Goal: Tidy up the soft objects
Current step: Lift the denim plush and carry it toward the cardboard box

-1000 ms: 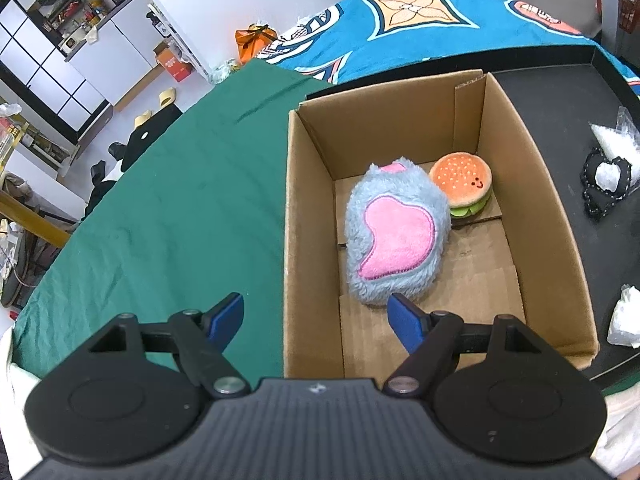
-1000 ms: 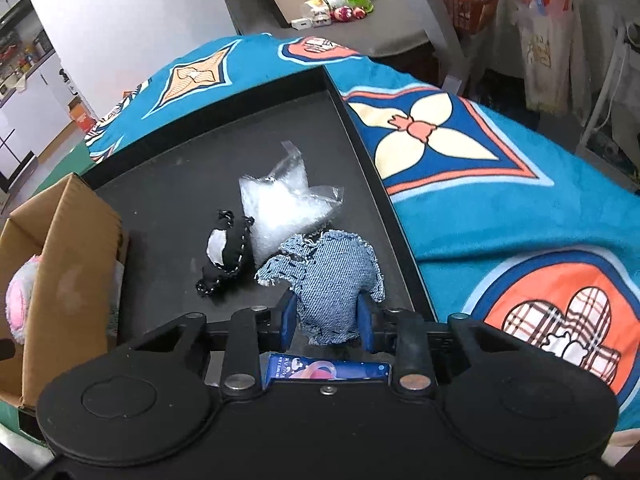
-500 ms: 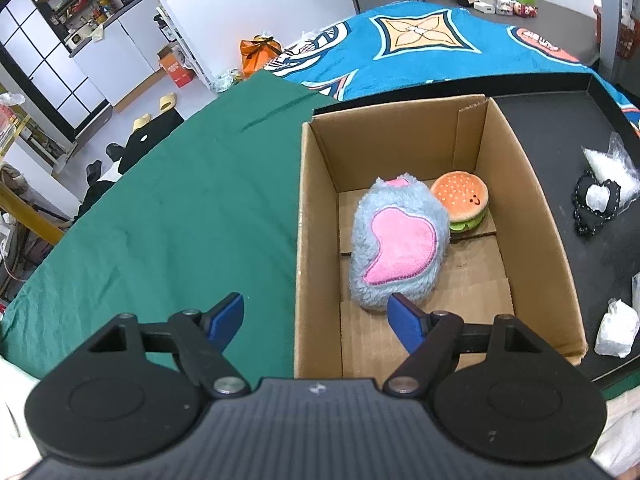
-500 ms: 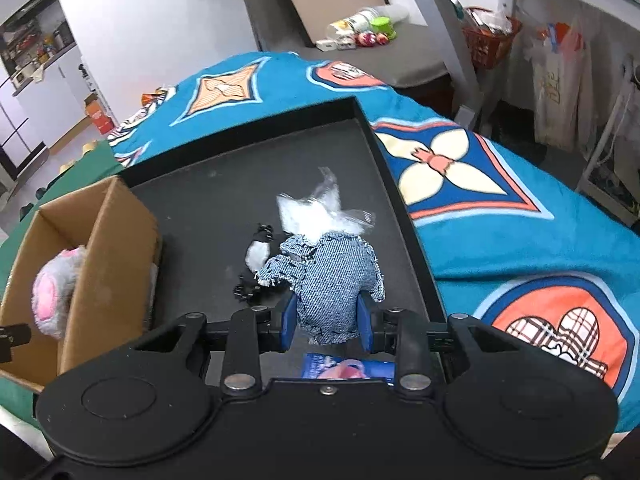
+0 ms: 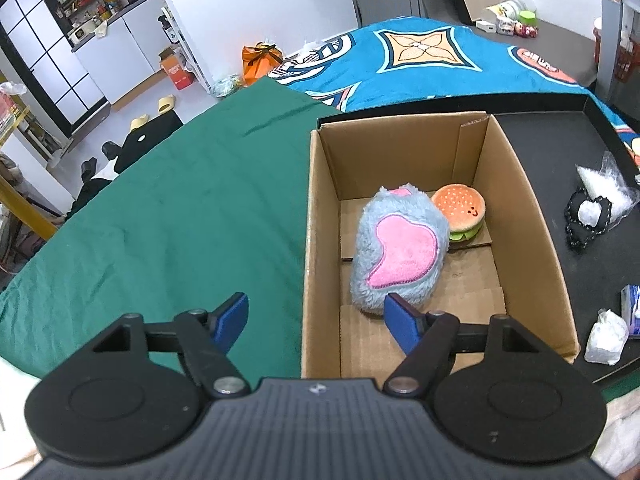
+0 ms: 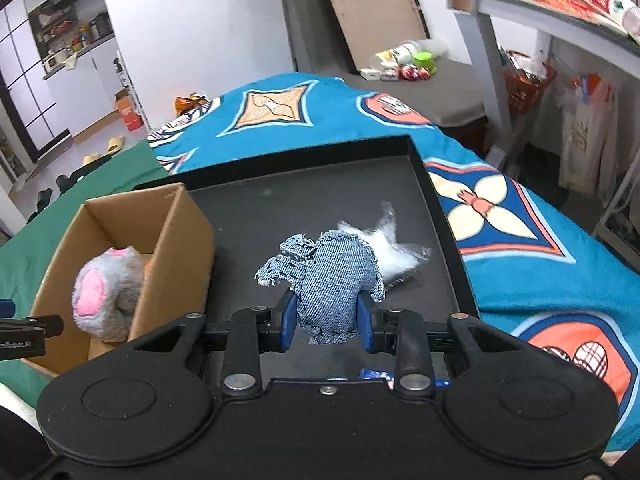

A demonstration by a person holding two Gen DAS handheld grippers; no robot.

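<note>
A: R gripper point(image 6: 327, 322) first?
B: Blue pads pinched on both sides of the denim plush point(image 6: 326, 280), firm hold. It hangs clear of the black tray point(image 6: 440, 216), frayed bit sticking out twd the box.

A: L gripper point(image 5: 316, 318)?
B: Jaws wide but easing closed, nothing btwn them. One pad over the green cloth point(image 5: 160, 208), the other over the near end of the cardboard box point(image 5: 316, 240), just in front of the fluffy toy.

A: What's in the box?
B: Blue-grey furry plush w/ pink patch point(image 5: 398, 250), lying on the floor of it. Burger plush point(image 5: 460, 210) right behind, touching it, near the far wall.

A: Box sits where?
B: On the tray's left part, green cloth along its outer side.

A: Other stuff on the tray?
B: White wad point(image 5: 606, 336) and a blue-white packet point(image 5: 632, 312) near the front edge. Farther back a black-and-white item point(image 5: 586, 218) against a clear bag of white stuffing point(image 5: 604, 184). Beyond the tray, blue patterned blanket point(image 6: 520, 200).
</note>
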